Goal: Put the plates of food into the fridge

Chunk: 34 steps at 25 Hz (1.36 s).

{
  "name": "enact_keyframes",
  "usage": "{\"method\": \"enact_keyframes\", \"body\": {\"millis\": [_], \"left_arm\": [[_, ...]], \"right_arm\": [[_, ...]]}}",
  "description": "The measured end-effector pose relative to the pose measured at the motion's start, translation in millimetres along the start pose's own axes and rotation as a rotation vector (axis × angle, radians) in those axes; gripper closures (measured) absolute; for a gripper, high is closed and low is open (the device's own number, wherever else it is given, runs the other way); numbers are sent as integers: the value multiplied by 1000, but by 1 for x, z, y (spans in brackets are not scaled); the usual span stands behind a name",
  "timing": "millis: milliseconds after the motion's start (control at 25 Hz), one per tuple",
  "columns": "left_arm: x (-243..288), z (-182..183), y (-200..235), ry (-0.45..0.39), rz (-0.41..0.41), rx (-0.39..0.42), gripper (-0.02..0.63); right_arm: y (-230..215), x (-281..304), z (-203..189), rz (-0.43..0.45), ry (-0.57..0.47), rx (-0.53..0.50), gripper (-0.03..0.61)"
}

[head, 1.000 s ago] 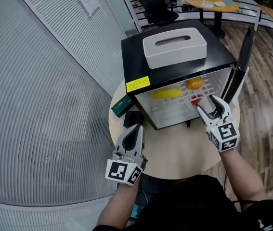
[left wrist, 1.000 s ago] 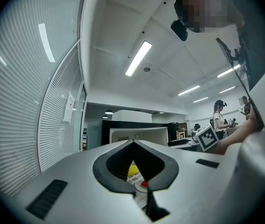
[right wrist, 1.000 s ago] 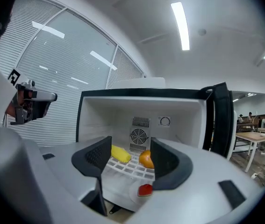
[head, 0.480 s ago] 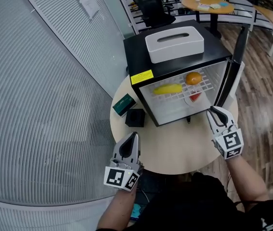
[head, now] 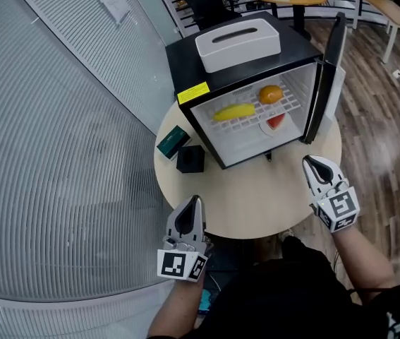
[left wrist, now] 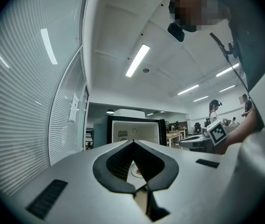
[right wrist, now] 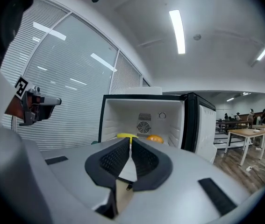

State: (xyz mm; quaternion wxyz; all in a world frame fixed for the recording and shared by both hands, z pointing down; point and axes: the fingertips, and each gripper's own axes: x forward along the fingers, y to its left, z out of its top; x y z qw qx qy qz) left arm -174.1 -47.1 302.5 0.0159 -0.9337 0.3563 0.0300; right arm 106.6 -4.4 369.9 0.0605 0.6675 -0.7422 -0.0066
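Observation:
The black mini fridge (head: pixel 185 73) stands open on the round table (head: pixel 256 200), its door (head: pixel 324 69) swung out to the right. On its white wire shelf lie a yellow food (head: pixel 233 111) and an orange one (head: pixel 271 94). Below them sits a plate with red food (head: pixel 274 123). My right gripper (head: pixel 310 162) hovers at the table's right edge, well short of the fridge. Its jaws have just been closing and now stand shut with nothing between them. My left gripper (head: pixel 197 200) is shut and empty at the table's near edge. The right gripper view shows the fridge (right wrist: pixel 144 118) straight ahead.
A white tissue box (head: pixel 238 35) lies on top of the fridge. A green box (head: pixel 173 141) and a black box (head: pixel 190 159) sit on the table left of the fridge. A ribbed glass wall (head: pixel 58 154) runs along the left; wooden floor (head: pixel 390 133) lies to the right.
Both grippers have drawn back from the fridge toward me. The right gripper's jaws, open at the fridge mouth a second ago, have come together. The plate stays inside.

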Motion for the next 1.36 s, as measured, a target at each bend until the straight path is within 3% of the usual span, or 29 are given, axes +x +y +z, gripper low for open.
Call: {"method": "enact_keyframes", "body": {"millis": [520, 1360], "left_arm": [[-15, -22, -9, 39, -11, -30, 608], [32, -17, -24, 46, -42, -1, 608]], "right_arm": [[6, -33, -40, -35, 45, 62, 571], [-30, -19, -37, -28, 34, 48, 571]]}}
